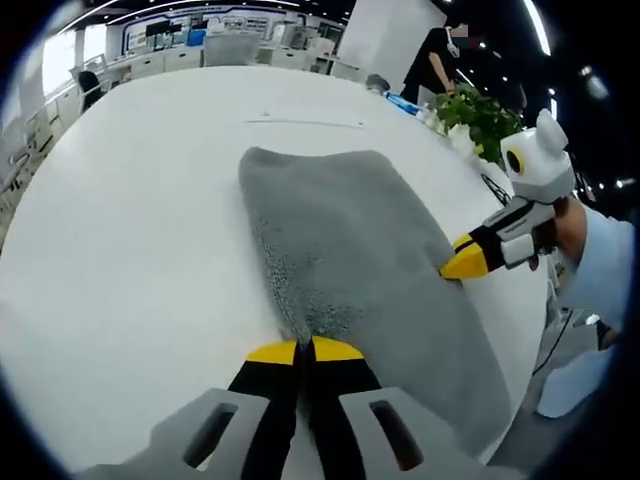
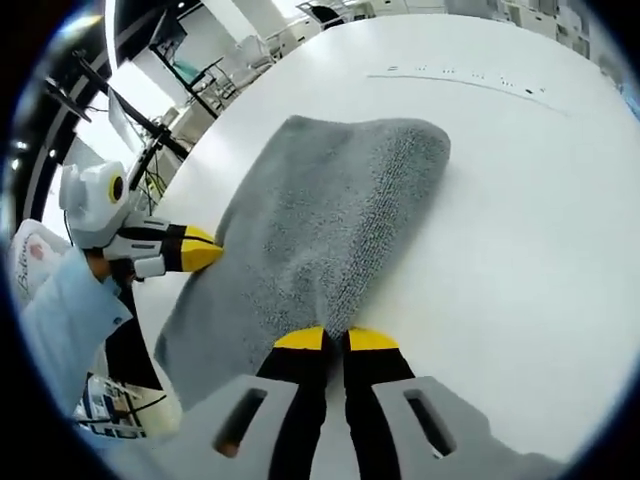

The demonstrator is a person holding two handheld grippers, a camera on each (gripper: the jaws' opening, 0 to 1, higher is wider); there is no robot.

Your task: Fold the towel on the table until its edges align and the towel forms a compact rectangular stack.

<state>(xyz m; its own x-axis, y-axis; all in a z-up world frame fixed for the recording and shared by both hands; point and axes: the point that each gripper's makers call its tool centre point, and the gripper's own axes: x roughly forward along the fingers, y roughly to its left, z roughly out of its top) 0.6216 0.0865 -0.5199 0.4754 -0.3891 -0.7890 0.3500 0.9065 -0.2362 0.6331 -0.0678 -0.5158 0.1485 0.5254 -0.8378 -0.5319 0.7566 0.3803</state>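
Item: one grey terry-cloth towel [image 1: 350, 240], lying on the white round-edged table [image 1: 140, 220]. In the left gripper view it runs away from my jaws toward the far side of the table, its far end rounded over and raised in a soft hump. One long side hangs close to the table's edge, on the side where my other gripper works. The surface shows two textures: a coarser looped strip along the edge nearest my jaws, and a smoother nap over the rest.

Item: my left gripper [image 1: 305, 350], black fingers with yellow tips. The two tips are pressed together on the towel's near edge, and the cloth rises in a pinched ridge straight out of them.

Item: my right gripper [image 2: 336, 338], same black and yellow make. Its tips are likewise closed together with a fold of towel drawn up between them, at the towel's end in the right gripper view. Seen from the left gripper view, it comes in from the right, its yellow tip touching the towel's long side near the table's edge.

Item: my hand and a light blue sleeve [image 1: 605, 255], behind the right gripper's white body.

Item: a green leafy plant [image 1: 480, 115], standing beyond the table's far right side.

Item: a person in dark clothes [image 1: 435, 60], standing in the background past the table.
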